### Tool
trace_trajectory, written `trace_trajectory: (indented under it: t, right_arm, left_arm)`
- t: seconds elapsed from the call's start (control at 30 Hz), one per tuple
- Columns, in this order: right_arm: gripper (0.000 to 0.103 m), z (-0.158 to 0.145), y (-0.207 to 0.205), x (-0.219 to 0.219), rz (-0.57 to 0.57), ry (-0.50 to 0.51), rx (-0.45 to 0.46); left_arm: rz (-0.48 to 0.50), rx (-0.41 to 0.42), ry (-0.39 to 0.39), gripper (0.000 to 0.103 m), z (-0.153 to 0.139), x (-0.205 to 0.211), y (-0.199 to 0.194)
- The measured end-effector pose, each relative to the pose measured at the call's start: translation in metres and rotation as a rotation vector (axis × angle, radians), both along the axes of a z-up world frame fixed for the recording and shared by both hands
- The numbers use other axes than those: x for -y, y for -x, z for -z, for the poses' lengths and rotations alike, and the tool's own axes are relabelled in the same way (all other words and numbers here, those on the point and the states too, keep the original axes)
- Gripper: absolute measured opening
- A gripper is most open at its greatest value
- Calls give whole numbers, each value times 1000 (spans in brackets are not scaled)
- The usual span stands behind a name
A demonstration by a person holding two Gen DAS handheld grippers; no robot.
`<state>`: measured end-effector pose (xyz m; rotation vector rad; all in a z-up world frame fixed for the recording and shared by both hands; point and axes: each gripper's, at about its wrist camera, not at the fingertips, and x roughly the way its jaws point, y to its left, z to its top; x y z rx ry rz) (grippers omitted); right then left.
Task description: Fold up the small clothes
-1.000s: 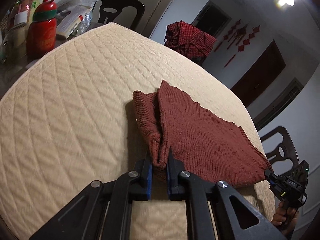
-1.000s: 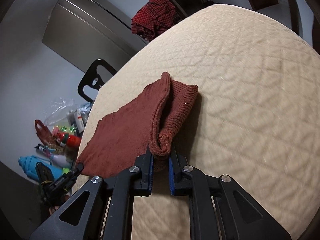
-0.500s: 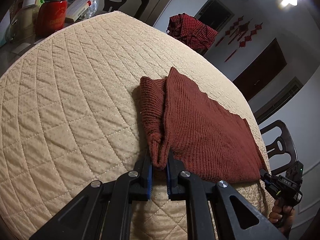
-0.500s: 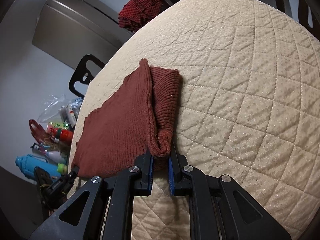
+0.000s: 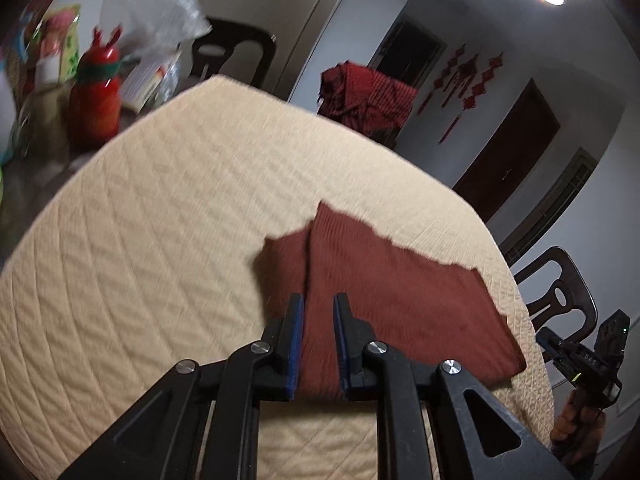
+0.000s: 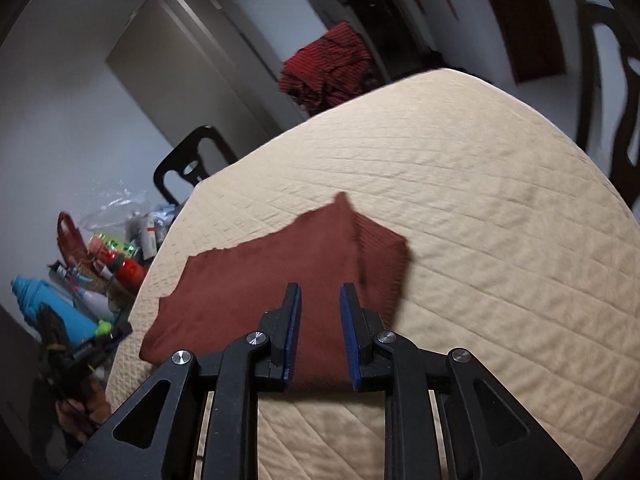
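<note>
Cloth (image 5: 400, 304) lies folded flat on the worktop (image 5: 160, 240), long axis running between your left gripper (image 5: 319, 344) and right gripper (image 6: 320, 336), both just opened, jaws apart and off it, each above an end.

You were working in a home, in what looked like a dining room. Ahead of your left tool (image 5: 318, 340) lay a counter (image 5: 160, 240) under a quilted cream cover, with dark dining chairs (image 5: 232, 56) around it. Beyond its far edge hung red knot ornaments (image 5: 464, 80) on a white wall beside a dark wooden door (image 5: 516, 148). Off to the tool's left stood a clutter of household bottles (image 5: 96, 92) and plastic bags (image 5: 156, 12).
</note>
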<state>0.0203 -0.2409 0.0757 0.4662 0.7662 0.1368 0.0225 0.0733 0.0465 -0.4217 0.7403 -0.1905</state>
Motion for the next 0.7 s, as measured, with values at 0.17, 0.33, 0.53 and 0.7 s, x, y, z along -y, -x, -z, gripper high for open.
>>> trace_trajectory:
  t: [0.17,0.33,0.53,0.7]
  right_arm:
    - [19,31,-33,-14,-56,16,-64]
    - [5,48,-35,6,2,-15,-99]
    - [8,28,-31,-15,-32,56,-82]
    - [8,19,-43,-76,-231,54,-49]
  left_arm:
    - [82,13,-41,17,6,28,-28]
    - [86,-72,-96,17,38,36,-50]
    - [94,-50,-106,17,33,35,-41]
    - [105,-8,-131,17,22,42,-42]
